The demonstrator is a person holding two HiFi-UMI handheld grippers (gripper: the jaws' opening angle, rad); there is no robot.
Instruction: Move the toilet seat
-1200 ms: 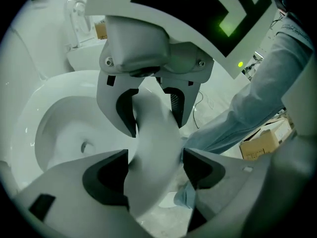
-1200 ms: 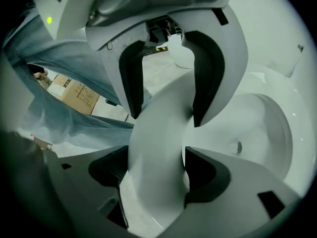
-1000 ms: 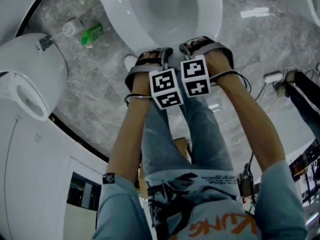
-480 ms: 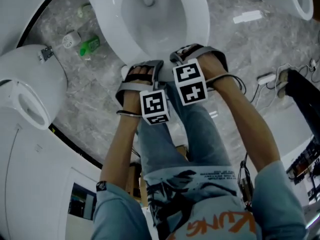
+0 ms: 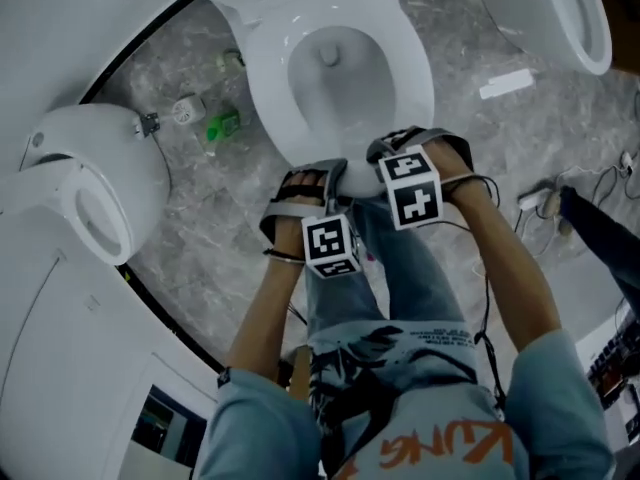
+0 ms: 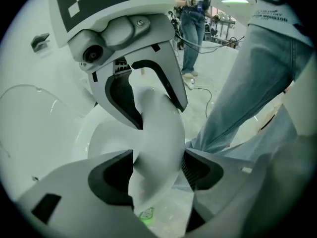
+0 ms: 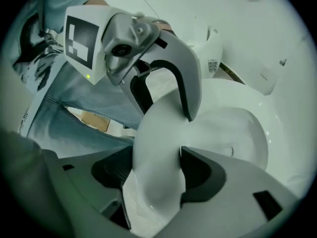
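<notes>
The white toilet seat rings the bowl at the top middle of the head view. Both grippers hold its front edge side by side. My left gripper has the seat's rim between its pads, and its jaws have just been closing on it. My right gripper grips the same rim just to the right, its jaws also closing. Each gripper view shows the other gripper clamped further along the rim.
A second toilet stands at the left and a third at the upper right. A green bottle and a small white thing lie on the marble floor. Cables trail at the right. Another person stands behind.
Both grippers have come up with the seat's front edge still between their jaws. The head view has swung, so more of the bowl and its back now show.
</notes>
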